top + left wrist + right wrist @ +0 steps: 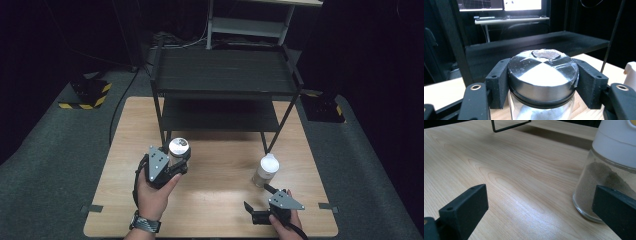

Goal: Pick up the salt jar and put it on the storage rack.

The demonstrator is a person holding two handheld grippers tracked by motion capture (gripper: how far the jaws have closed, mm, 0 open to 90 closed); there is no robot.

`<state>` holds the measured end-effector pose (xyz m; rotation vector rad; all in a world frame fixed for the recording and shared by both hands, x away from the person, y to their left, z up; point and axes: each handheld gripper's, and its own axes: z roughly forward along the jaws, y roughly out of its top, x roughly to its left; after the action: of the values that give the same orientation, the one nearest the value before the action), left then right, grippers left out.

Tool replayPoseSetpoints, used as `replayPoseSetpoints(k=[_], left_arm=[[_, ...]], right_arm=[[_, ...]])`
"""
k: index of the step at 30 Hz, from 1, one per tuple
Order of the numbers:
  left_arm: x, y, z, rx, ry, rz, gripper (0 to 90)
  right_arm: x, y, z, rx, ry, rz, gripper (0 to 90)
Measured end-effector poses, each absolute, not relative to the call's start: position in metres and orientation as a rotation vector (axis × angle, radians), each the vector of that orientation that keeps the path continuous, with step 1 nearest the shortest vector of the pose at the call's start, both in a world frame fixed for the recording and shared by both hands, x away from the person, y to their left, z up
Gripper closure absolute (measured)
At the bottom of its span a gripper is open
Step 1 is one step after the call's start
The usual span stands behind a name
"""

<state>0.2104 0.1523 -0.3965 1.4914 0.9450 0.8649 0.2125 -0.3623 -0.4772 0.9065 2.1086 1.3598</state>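
Note:
My left gripper (176,159) is shut on a glass jar with a shiny metal lid (178,146), held above the table's left half in front of the black rack. In the left gripper view the jar (543,75) sits squeezed between both black pads, white powder showing through the glass. My right gripper (256,197) rests near the table's front right edge with its jaws wide open. A glass shaker with a white cap (265,170) stands just beyond it. In the right gripper view that shaker (609,172), holding brown powder, stands by the right jaw, apart from the left one.
A black two-shelf wire rack (225,75) stands across the back of the wooden table (215,200); its lower shelf (536,43) lies straight ahead of the held jar. One rack leg (509,128) touches down beyond the right gripper. Grey carpet surrounds the table.

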Motion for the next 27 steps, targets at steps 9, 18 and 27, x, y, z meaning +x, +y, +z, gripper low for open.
replayPoseSetpoints(k=[9, 18, 27], left_arm=[[0.211, 0.149, -0.368, 1.469, 0.925, 0.862, 34.9], [0.214, 0.146, -0.338, 1.454, 0.903, 0.884, 34.9], [0.217, 0.141, -0.321, 1.441, 0.892, 0.916, 34.9]], right_arm=[[0.213, -0.363, -0.477, 0.906, 2.113, 1.362, 0.4], [0.213, -0.362, -0.477, 0.9, 2.116, 1.361, 0.4], [0.213, -0.362, -0.477, 0.895, 2.117, 1.359, 0.4]])
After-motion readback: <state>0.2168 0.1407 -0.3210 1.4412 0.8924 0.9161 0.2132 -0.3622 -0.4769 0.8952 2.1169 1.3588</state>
